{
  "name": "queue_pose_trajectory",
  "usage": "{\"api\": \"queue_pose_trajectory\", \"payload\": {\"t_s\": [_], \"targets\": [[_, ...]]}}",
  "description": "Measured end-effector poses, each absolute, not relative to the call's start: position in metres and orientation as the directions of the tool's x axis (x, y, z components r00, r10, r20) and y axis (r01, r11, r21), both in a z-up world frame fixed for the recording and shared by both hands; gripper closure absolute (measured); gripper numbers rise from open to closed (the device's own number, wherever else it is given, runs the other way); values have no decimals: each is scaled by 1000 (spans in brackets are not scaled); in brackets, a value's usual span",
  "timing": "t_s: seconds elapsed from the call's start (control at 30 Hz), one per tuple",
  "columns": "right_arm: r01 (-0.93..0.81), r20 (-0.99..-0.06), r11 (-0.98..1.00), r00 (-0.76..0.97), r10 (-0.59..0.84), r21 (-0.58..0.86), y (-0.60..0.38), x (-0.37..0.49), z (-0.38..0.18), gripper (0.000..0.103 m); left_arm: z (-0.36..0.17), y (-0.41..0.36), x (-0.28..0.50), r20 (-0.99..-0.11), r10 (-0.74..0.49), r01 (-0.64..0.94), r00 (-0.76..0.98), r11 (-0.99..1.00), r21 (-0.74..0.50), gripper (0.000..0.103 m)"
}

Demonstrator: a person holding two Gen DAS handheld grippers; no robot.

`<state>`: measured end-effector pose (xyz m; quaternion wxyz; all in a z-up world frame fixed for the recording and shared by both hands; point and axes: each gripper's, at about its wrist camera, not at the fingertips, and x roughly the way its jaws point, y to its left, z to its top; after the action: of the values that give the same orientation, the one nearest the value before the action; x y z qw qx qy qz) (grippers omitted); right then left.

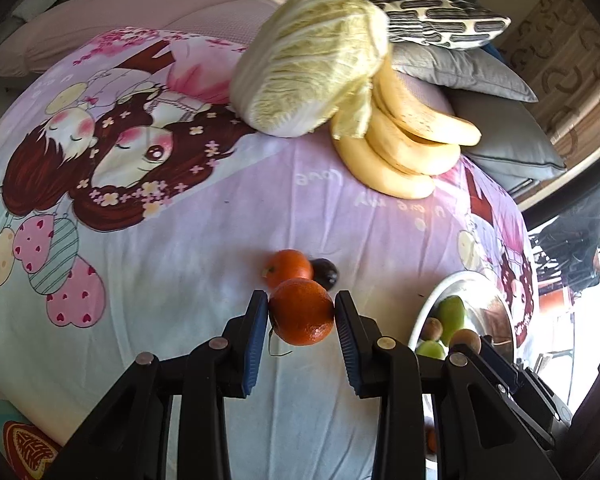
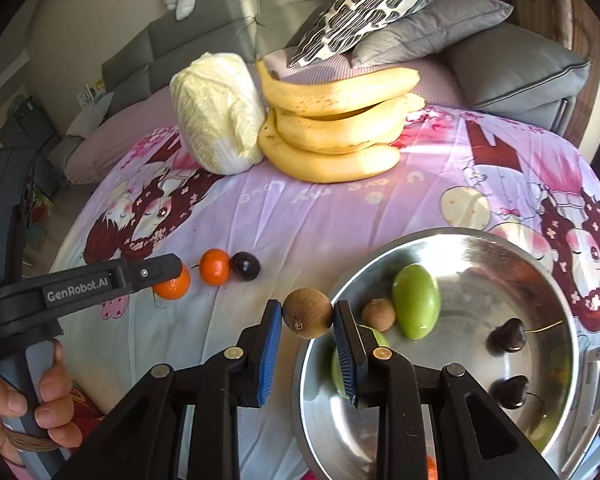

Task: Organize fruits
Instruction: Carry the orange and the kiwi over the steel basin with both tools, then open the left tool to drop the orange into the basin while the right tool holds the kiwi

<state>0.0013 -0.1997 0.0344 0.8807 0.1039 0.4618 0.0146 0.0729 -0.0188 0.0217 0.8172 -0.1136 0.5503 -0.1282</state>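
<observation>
Fruit sits clamped in both grippers at once. Through the left wrist view, the left gripper [image 1: 301, 310] is clamped on an orange [image 1: 302, 312] at lower centre, blue pads pressed to its two sides and the fruit lifted clear of the cloth [image 1: 180, 280]; a second orange [image 1: 287, 269] and a dark plum [image 1: 325, 273] lie touching each other just above it in the frame. A cabbage [image 1: 308, 64] and bananas [image 1: 404, 140] rest at the upper centre, and the steel bowl [image 1: 496, 316] shows at the lower right edge with green fruit inside. Through the right wrist view, the right gripper [image 2: 307, 316] is clamped on a kiwi [image 2: 308, 313] at lower centre, poised just left of the bowl's [image 2: 500, 264] rim rather than over its floor. Inside the bowl lie a green mango [image 2: 416, 301], another kiwi [image 2: 378, 313] touching it, and two dark cherries [image 2: 507, 335] toward the right. At the left of the frame the left gripper, with a hand [image 2: 20, 408] on its handle, holds its orange close to the two loose fruits. Trouble could come two ways, I judge: letting go of the kiwi this near the rim may bounce it off onto the cloth, and both grippers heading for the same bowl could knock together. Round fruit held only at its sides may also roll out if tilted.
</observation>
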Motion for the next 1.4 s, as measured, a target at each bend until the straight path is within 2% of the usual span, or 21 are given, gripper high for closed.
{"api": "queue_pose_trajectory", "payload": {"t_s": [0.43,0.8,1.4], "targets": [[218,-798,959,602,12,179,-263,-22,50,74,38,-90,52,-872,-377,255,313,917,-305,67],[314,-825,943,558,-89,111,-298,-37,46,74,35,-154,26,-886,-396,395,242,874,-283,67],[328,-858,941,504,-99,84,-306,-37,30,74,13,-180,6,-920,-351,438,175,864,-247,67]]}}
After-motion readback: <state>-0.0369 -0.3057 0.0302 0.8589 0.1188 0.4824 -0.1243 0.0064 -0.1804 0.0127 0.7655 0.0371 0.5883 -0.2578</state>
